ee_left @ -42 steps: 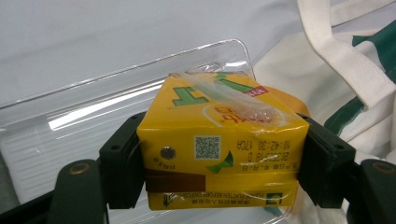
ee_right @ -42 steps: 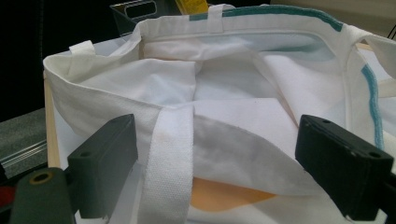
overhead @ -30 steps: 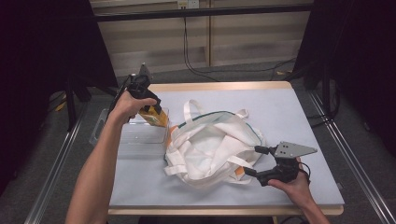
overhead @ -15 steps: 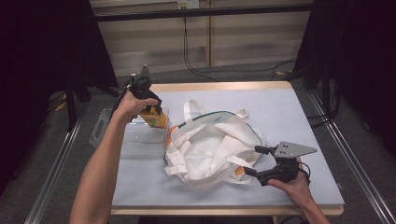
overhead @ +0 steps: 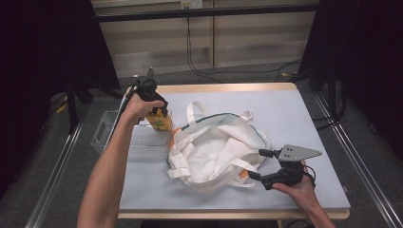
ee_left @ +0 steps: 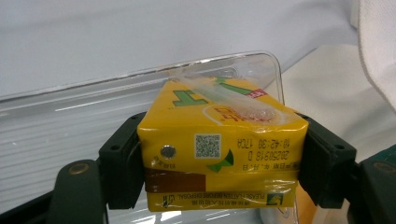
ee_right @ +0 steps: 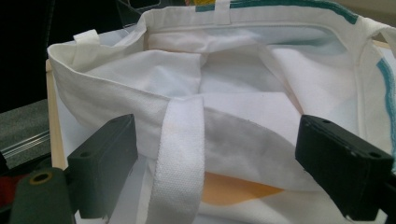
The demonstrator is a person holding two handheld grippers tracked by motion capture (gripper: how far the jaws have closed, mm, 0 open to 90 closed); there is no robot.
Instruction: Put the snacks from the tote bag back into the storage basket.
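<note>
Juice carton point(ee_left: 219, 149), yellow and boxy, sits clamped between our left gripper's point(overhead: 153, 102) jaws, the pads pressing its two narrow sides, with a straw in its wrapper lying across the face turned away from us. Directly beneath and beyond the carton is the clear plastic tray point(overhead: 110, 130), and the white tote bag point(overhead: 216, 149) lies just off to the side of that gripper. Our right gripper point(overhead: 259, 165) stands with its jaws spread, nothing pinched; a white strap point(ee_right: 180, 158) runs up between them and the bag's mouth gapes straight ahead. Whether the pads brush the cloth we cannot quite tell from here.

To do this step well, we judge we should keep the squeeze steady but gentle, so the carton does not buckle, lift it clear of the tray's rim, and carry it level over the bag's opening. First the right gripper should take the near hem and hold the mouth wide.
</note>
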